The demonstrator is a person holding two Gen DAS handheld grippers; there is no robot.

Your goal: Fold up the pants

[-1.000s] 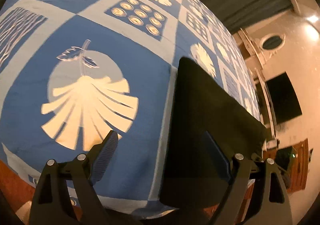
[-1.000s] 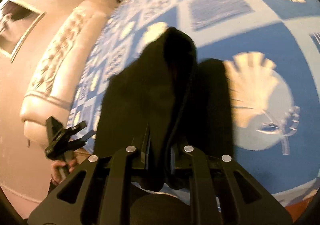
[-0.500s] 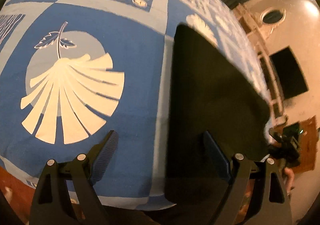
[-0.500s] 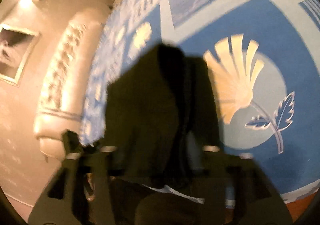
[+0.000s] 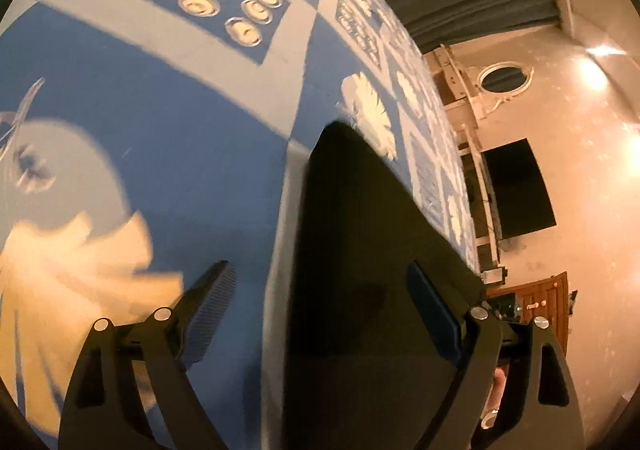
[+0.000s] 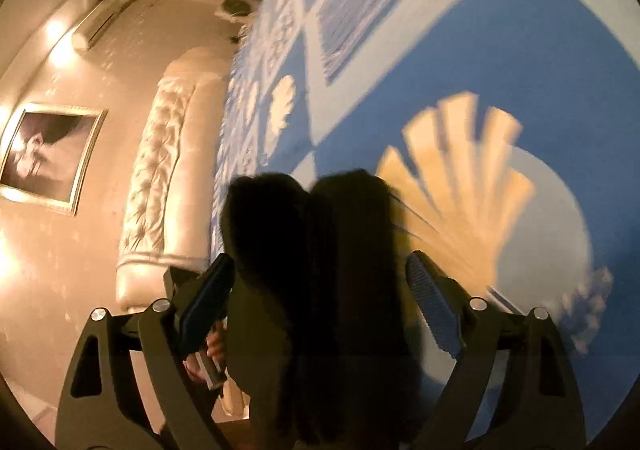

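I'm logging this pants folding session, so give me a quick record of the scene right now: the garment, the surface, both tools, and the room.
garment: dark pants, lying at the bed's near edge
surface: blue and white patterned bedspread with shell and leaf prints
left tool: open, nothing gripped, one finger over the pants
right tool: jaws have just been opening, now wide, pants between them but not pinched
room: tufted headboard, framed picture, wooden door
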